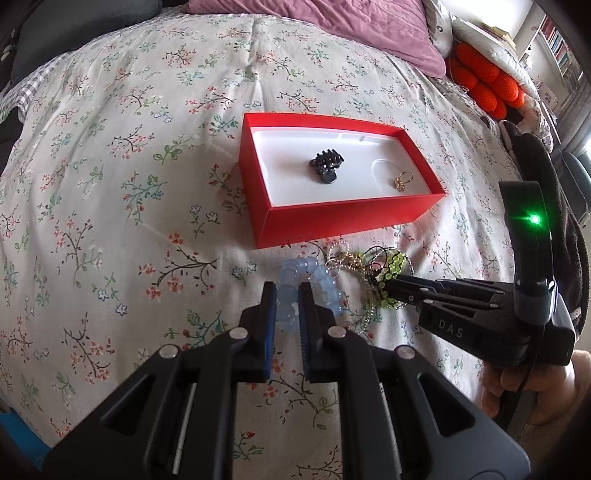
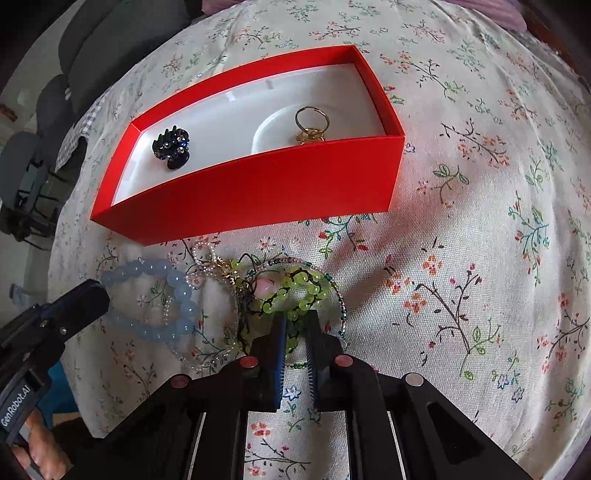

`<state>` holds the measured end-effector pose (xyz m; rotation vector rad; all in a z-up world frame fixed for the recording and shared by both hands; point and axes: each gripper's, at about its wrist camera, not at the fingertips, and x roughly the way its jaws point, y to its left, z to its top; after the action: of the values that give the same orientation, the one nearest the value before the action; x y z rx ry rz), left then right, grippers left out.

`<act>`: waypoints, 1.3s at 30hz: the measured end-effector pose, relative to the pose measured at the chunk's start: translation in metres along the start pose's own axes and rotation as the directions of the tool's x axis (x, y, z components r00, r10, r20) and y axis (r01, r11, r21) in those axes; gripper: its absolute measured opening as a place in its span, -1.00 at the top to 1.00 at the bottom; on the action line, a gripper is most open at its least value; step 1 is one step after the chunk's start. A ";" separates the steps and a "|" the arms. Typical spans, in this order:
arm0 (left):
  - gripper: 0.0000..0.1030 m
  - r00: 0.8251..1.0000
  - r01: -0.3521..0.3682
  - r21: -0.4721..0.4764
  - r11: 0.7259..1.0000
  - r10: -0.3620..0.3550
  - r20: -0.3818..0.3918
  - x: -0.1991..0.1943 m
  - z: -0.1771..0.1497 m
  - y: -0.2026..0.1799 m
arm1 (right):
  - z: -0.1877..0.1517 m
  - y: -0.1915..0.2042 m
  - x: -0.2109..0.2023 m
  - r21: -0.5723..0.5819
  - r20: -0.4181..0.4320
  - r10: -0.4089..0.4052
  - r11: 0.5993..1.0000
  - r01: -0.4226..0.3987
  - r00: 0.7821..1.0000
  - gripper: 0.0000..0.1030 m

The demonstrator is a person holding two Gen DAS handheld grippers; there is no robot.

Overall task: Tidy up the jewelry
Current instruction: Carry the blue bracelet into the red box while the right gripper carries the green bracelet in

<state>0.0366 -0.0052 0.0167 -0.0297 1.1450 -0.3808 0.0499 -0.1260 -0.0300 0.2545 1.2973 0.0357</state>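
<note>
A red box (image 1: 332, 221) (image 2: 258, 192) with a white lining lies on the floral bedspread. Inside it are a black jewelled hair clip (image 1: 327, 166) (image 2: 171, 146) and a gold ring (image 1: 402, 181) (image 2: 312, 125). In front of the box lies a tangle of jewelry. My left gripper (image 1: 288, 295) (image 2: 92, 295) is shut on the pale blue bead bracelet (image 1: 321, 280) (image 2: 184, 295). My right gripper (image 2: 295, 325) (image 1: 391, 288) is shut on the green bead bracelet (image 2: 303, 284) (image 1: 395, 262). Thin pearl and gold chains (image 1: 347, 258) (image 2: 207, 266) lie between the two bracelets.
A purple pillow (image 1: 332, 22) and an orange bobbled cushion (image 1: 484, 85) sit at the far side of the bed. Dark clothing (image 1: 535, 166) lies at the right edge. A dark chair (image 2: 92, 44) stands beyond the bed's left edge.
</note>
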 end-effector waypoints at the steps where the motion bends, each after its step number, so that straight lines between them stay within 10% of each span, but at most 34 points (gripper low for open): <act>1: 0.75 1.000 0.002 0.002 1.000 -0.002 0.004 -0.001 0.000 -0.001 | 0.000 0.001 -0.002 -0.004 0.006 0.002 1.000 -0.002 1.000 0.81; 24: 0.75 0.986 0.072 0.027 0.997 -0.075 0.149 -0.053 0.026 -0.021 | 0.000 0.010 -0.119 -0.070 0.257 0.159 0.987 -0.146 0.953 0.86; 39: 0.75 0.936 0.242 -0.022 0.970 -0.228 0.269 -0.046 0.079 -0.056 | 0.043 -0.003 -0.150 -0.005 0.419 0.200 0.976 -0.218 0.886 0.85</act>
<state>0.0751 -0.0568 0.1022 -0.2612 0.8870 -0.5415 0.0493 -0.1613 0.1220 0.4147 0.8389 0.1311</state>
